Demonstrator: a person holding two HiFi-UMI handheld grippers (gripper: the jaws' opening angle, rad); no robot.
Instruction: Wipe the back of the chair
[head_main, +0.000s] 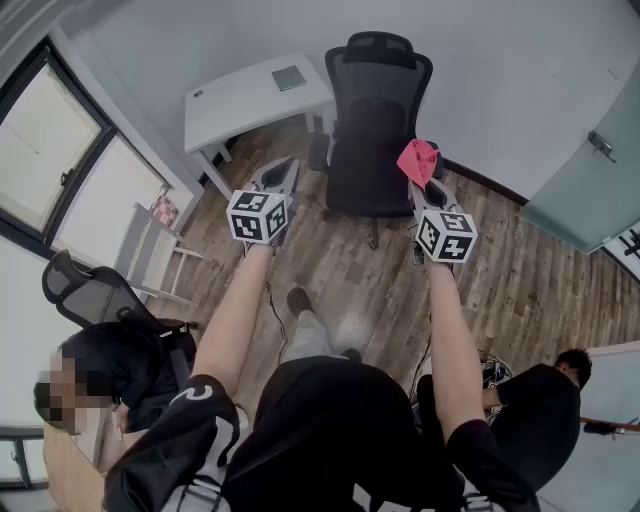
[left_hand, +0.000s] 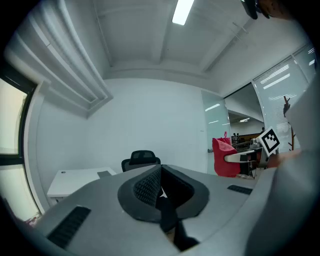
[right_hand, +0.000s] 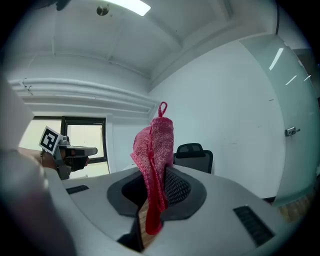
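- A black mesh office chair with a headrest was seen standing on the brown wooden floor. It was placed close to the white wall, just beside a white desk.
- A small flat grey square thing was seen lying on the desk.
- Both grippers were held out in front of the person, pointing at the chair.
- The left gripper was held at the left, in front of the gap between the desk and the chair. In the left gripper view, its jaws were seen pressed together with nothing between them.
- The right gripper was held at the right. A pink knitted cloth with a small loop on top was pinched between its jaws.
- In the right gripper view, the cloth was seen standing up out of the clenched jaws, with its lower end hanging below them.
- In that same view, the chair was seen further back behind the cloth, so the cloth was not touching it.
- The chair and the desk were also seen far off in the left gripper view, with the cloth at the right.
- A second dark chair was seen near the big window.
- Two other people were seen low down, one at the left and one in black at the right.
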